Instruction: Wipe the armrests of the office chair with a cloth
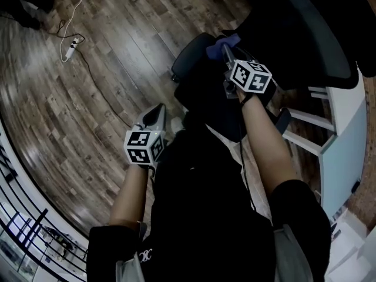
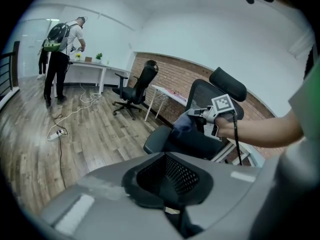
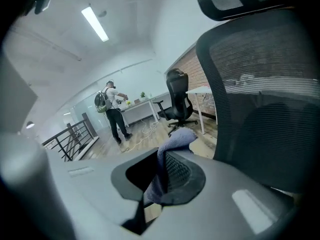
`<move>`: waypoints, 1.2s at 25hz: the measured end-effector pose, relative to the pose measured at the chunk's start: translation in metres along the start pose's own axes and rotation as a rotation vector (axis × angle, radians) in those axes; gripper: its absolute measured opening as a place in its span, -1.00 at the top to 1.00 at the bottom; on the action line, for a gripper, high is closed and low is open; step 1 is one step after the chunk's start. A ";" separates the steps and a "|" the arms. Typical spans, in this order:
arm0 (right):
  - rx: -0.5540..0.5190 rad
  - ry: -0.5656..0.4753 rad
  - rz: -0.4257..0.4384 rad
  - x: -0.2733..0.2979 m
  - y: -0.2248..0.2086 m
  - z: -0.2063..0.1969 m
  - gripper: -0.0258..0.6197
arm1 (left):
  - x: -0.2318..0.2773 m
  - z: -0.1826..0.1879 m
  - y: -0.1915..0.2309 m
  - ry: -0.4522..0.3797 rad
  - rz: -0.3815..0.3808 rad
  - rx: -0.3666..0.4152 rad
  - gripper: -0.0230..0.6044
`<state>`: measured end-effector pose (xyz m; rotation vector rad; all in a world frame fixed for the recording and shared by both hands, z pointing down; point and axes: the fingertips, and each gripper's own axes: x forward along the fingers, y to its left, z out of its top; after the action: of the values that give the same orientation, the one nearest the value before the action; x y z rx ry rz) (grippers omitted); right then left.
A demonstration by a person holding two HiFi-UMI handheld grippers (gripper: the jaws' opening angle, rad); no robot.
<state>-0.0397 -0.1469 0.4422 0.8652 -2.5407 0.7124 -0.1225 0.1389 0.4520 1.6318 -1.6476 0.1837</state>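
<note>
1. Right gripper (image 3: pixel 156 186): jaws clamped on the blue cloth (image 3: pixel 172 144). One fold stands up past the jaw tips and the rest hangs below.
2. Left gripper (image 2: pixel 170 209): jaws closed together with nothing between them. It is held low over the wood floor (image 1: pixel 88 98), well apart from the chair.
3. Cloth position: above the office chair (image 1: pixel 305 34), over the seat (image 1: pixel 188 60), between its front edge and the mesh backrest. No contact with any surface is visible.
4. Armrests: not clearly identifiable. A dark pad (image 1: pixel 282 120) beside the right forearm, at the seat's side edge, may be one.
5. Judgement: the cloth is in transit to the first armrest and the wipe has not begun.
6. To do the step well:
   - Lay the loose fold flat on the pad and press lightly.
   - Run from back edge to front edge in overlapping passes, then along both side edges.
   - Keep the jaw tips off the pad so only cloth rubs.
   - The free left gripper could steady the chair against swivel.
</note>
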 end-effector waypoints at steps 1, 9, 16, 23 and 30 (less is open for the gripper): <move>0.001 0.002 -0.017 0.009 -0.006 0.005 0.84 | 0.001 0.003 0.001 0.002 0.007 -0.001 0.91; 0.045 0.136 -0.019 0.093 -0.037 0.013 0.84 | 0.020 0.035 0.010 0.025 0.059 -0.018 0.91; -0.045 0.346 -0.061 0.128 -0.053 -0.052 0.83 | 0.037 0.048 0.014 0.020 0.095 -0.084 0.91; 0.013 0.386 -0.095 0.133 -0.051 -0.076 0.83 | 0.041 0.044 0.020 0.029 0.064 -0.116 0.91; 0.030 0.431 -0.138 0.135 -0.036 -0.081 0.83 | 0.037 0.047 0.048 0.030 -0.014 -0.135 0.91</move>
<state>-0.1030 -0.1879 0.5846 0.7882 -2.0747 0.7965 -0.1797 0.0894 0.4629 1.5314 -1.5901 0.0870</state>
